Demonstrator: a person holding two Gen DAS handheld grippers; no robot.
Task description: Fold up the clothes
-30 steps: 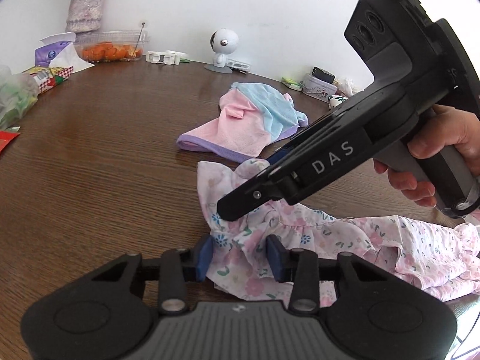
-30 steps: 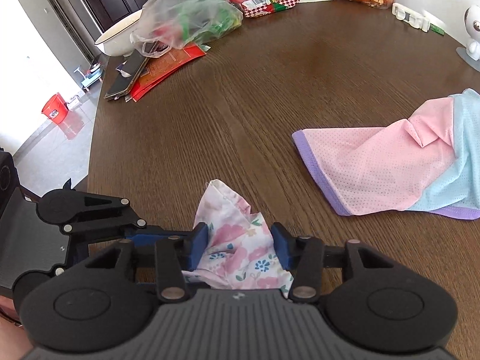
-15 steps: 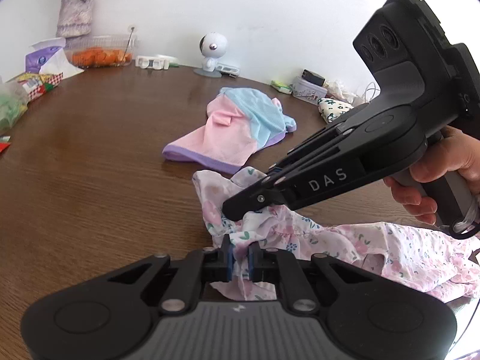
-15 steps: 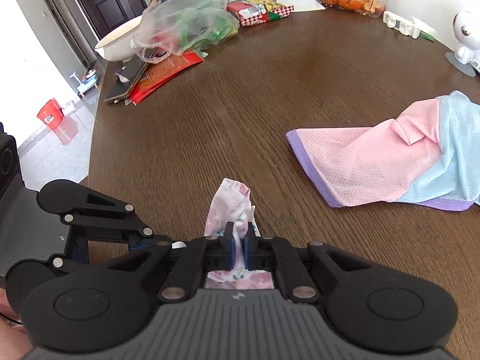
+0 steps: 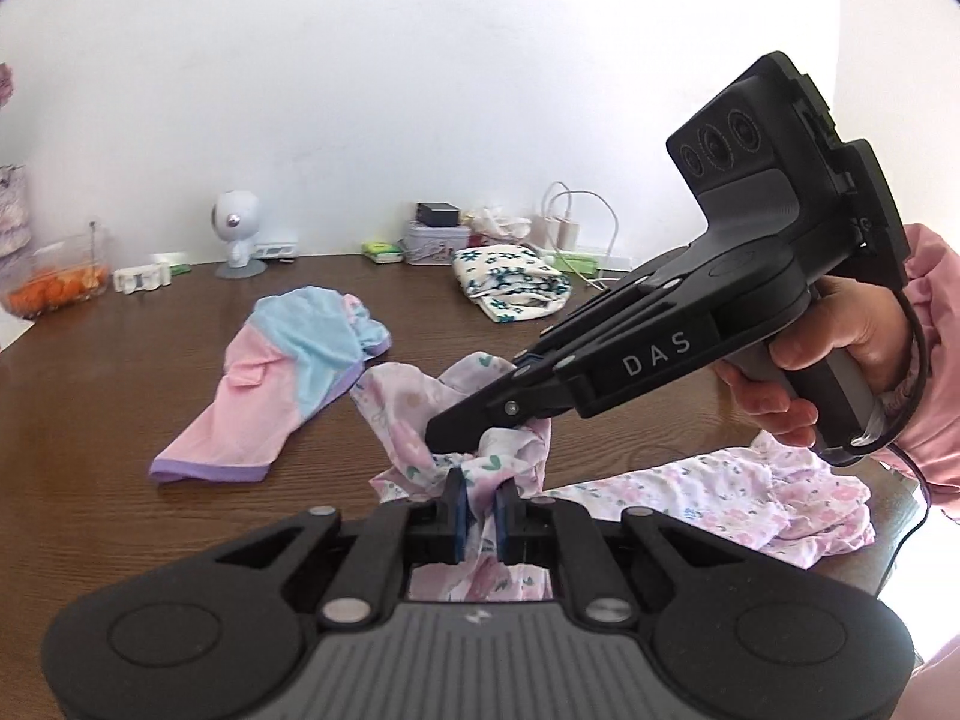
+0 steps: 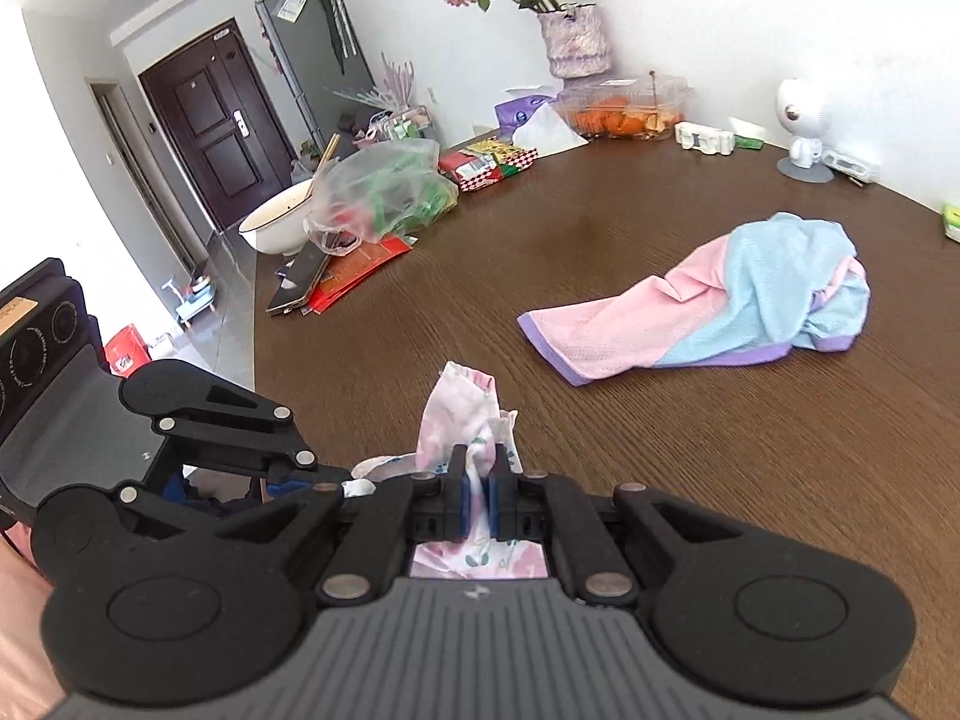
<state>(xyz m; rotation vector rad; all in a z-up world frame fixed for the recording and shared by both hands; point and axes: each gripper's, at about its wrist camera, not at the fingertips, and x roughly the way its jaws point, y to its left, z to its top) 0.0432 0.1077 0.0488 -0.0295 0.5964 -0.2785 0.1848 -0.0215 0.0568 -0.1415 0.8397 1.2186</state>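
Note:
A pink floral garment (image 5: pixel 744 504) is lifted at one end above the brown table (image 5: pixel 120 420); the other end trails to the right. My left gripper (image 5: pixel 480 504) is shut on a bunched fold of it. Just above, my right gripper (image 5: pixel 462 438), held by a hand in a pink sleeve, pinches the same garment. In the right wrist view that gripper (image 6: pixel 478 495) is shut on the floral garment (image 6: pixel 456 414), whose tip sticks up past the pads. The left gripper's body (image 6: pixel 198 438) sits close at its left.
A pink, blue and purple garment (image 5: pixel 282 372) (image 6: pixel 708 312) lies further back on the table. A folded floral cloth (image 5: pixel 510 282), a tin, chargers and a small white robot figure (image 5: pixel 237 231) stand along the wall. A plastic bag (image 6: pixel 378 192), bowl, phone and packets crowd the table's far left.
Both grippers went from open around the floral garment to shut on it. They then lifted it off the table, and both views now look more level across the room.

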